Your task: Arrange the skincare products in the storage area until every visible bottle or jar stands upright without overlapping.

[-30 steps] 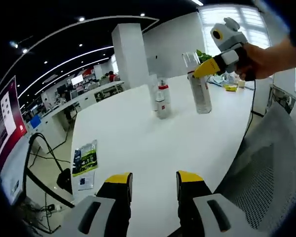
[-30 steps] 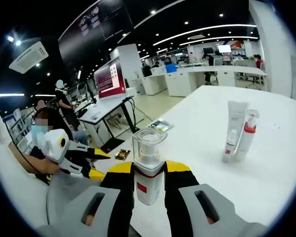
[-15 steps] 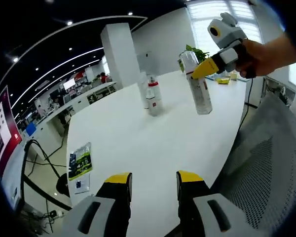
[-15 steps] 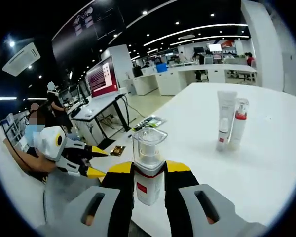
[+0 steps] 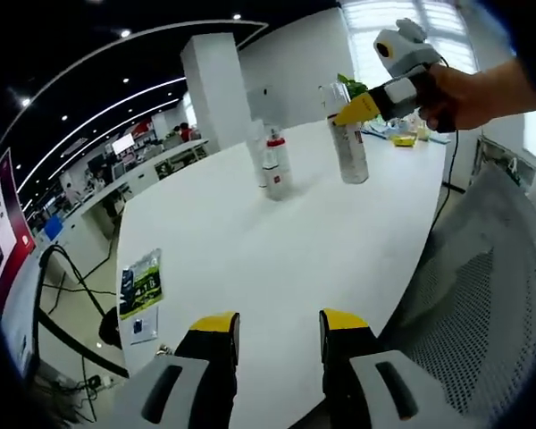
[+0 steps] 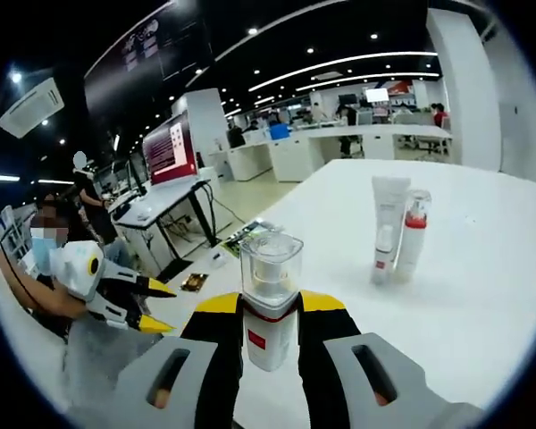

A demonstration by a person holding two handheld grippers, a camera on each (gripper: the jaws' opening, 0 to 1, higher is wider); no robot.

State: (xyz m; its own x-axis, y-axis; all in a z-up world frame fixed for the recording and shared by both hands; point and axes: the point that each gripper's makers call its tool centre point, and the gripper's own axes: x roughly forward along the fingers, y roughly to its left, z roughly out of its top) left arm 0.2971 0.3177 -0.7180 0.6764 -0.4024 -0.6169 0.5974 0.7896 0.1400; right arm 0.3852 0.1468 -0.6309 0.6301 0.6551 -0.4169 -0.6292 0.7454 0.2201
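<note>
The right hand-held gripper clamps a clear bottle above the white counter, while the left hand-held gripper hovers with jaws apart.

Your left gripper has grey bodies with dark slots and yellow-tipped black fingers; your right gripper looks the same. A black cable hangs below your right hand.
</note>
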